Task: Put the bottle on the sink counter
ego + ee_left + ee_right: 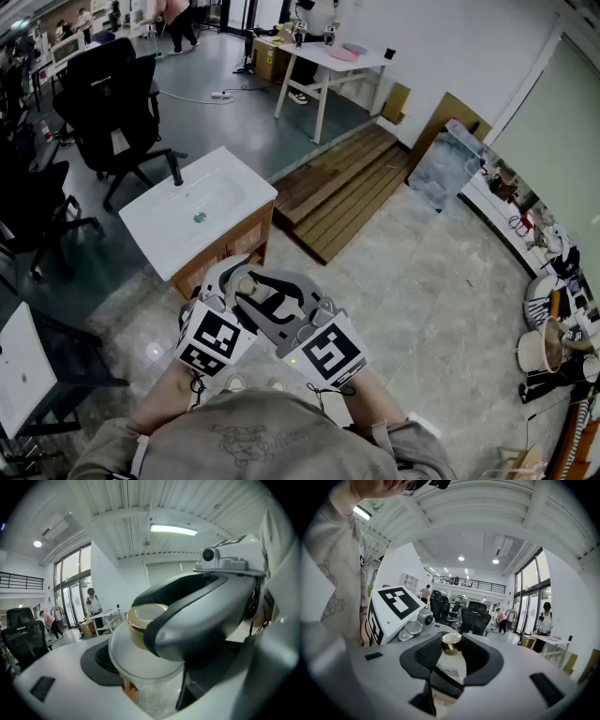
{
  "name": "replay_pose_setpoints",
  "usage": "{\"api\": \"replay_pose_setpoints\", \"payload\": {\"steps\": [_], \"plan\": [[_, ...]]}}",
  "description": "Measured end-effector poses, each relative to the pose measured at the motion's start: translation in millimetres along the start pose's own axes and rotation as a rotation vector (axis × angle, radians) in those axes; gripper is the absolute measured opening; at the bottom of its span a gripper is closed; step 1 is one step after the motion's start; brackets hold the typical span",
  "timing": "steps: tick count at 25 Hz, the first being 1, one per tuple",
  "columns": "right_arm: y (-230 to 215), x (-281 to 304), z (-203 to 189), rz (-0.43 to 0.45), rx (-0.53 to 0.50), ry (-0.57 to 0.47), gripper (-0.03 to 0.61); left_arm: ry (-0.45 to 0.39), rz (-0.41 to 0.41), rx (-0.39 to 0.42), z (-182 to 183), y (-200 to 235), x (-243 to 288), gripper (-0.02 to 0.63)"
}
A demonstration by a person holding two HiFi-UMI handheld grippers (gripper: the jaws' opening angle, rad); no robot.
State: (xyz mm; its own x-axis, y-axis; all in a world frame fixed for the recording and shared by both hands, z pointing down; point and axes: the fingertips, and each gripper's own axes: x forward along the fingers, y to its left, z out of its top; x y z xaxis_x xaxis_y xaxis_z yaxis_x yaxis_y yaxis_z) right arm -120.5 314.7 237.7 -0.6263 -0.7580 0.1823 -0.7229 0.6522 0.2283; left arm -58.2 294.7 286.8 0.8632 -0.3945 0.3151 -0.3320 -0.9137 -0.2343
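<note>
A white bottle (246,284) with a gold cap (143,620) is held up close to my chest, between both grippers. My right gripper (451,657) is shut on the bottle (451,665), its black pads hugging the shoulder just below the cap. My left gripper (150,686) stands open at its widest. The bottle's lower body sits between its jaws, with the dark pad (101,663) beside it. The white sink counter (164,230) with its black faucet (174,169) stands on a wooden cabinet on the floor ahead to the left, beyond the grippers (234,277) (274,302).
Black office chairs (117,103) stand behind the sink. A wooden pallet (347,192) lies ahead to the right, and a white table (323,61) stands farther back. A white desk corner (19,366) is at the left edge. Clutter lines the right wall (553,328).
</note>
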Motion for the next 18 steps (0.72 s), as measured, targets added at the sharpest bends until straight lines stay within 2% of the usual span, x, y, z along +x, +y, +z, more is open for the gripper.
{"api": "replay_pose_setpoints", "payload": {"steps": [18], "plan": [[-11.8, -29.3, -12.6, 0.013, 0.016, -0.032, 0.137, -0.001, 0.016, -0.02, 8.0, -23.1, 22.4, 0.327]]}}
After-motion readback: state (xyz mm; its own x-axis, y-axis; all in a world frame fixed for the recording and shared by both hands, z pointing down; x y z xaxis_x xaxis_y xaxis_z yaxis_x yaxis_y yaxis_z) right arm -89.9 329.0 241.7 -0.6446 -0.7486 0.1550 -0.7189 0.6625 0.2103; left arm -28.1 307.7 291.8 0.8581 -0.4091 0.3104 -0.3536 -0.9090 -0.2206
